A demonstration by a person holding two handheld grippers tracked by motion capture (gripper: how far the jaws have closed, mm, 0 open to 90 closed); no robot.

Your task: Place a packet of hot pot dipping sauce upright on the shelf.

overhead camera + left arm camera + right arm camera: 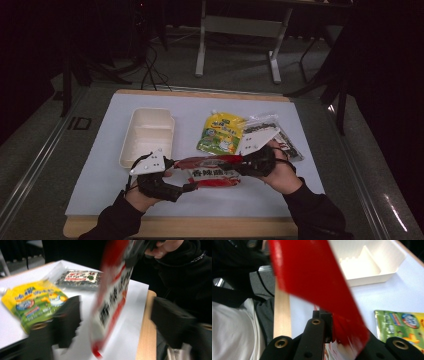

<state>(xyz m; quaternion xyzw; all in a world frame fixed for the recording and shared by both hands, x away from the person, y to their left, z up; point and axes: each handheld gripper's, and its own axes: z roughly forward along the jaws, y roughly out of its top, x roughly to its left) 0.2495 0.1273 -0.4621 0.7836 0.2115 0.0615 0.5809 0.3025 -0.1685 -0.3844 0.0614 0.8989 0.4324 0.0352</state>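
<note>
A red and white snack packet (215, 172) hangs lengthwise over the near part of the white mat (95, 175), between the two grippers. My right gripper (248, 162) is shut on its right end; in the right gripper view the red packet (312, 277) rises from my pinched right gripper (329, 317). My left gripper (178, 175) is at the packet's left end. In the left gripper view, the blurred packet (112, 300) hangs in the gap of my left gripper (117, 322), whose jaws stand wide apart and do not touch it.
A white two-compartment tray (147, 132) lies at the mat's left. A yellow-green pouch (221, 132) and a dark clear-wrapped packet (287, 142) lie behind the hands. The table's wooden front edge (200, 227) runs below the forearms. Table legs stand on the floor beyond.
</note>
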